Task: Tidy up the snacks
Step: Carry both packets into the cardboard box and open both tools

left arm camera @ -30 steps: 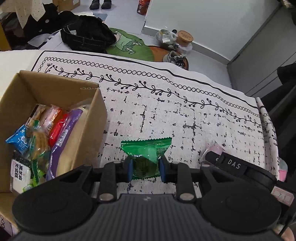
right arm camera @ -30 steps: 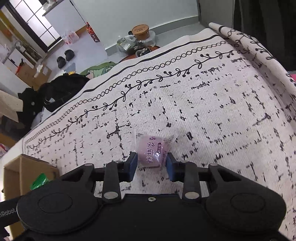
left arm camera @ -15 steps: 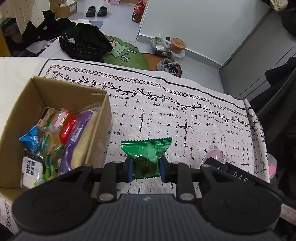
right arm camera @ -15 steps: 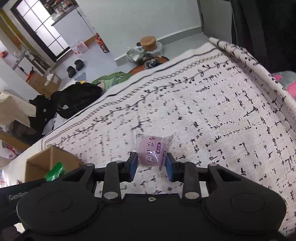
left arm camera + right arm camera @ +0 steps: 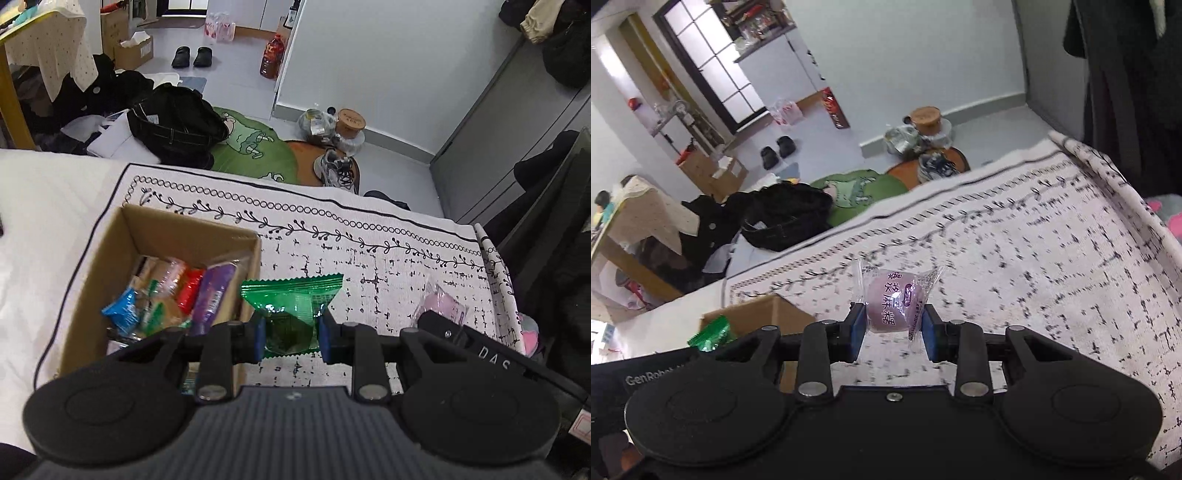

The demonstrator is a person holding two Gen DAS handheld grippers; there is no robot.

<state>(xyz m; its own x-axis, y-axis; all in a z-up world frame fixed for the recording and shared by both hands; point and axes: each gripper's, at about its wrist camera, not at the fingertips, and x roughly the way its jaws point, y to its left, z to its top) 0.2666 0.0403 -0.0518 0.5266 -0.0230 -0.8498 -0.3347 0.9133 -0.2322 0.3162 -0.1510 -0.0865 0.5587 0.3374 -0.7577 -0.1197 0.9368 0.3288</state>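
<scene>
i'm looking into a lived-in home: black slippers (image 5: 191, 56) on the floor, a sneaker (image 5: 337, 170), a heaped black bag (image 5: 173, 123), hanging clothes (image 5: 1123, 74).

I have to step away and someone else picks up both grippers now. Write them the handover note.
Left hand-held gripper: shut on the green snack packet, held up just right of the cardboard box.
Right hand-held gripper: shut on the pink wrapped sweet, held above the patterned cloth.
Done: several snacks already lie in the box, which stands on the left part of the cloth.
Left: drop the green packet into the box, then the pink sweet. No other loose snacks show on the cloth.
</scene>
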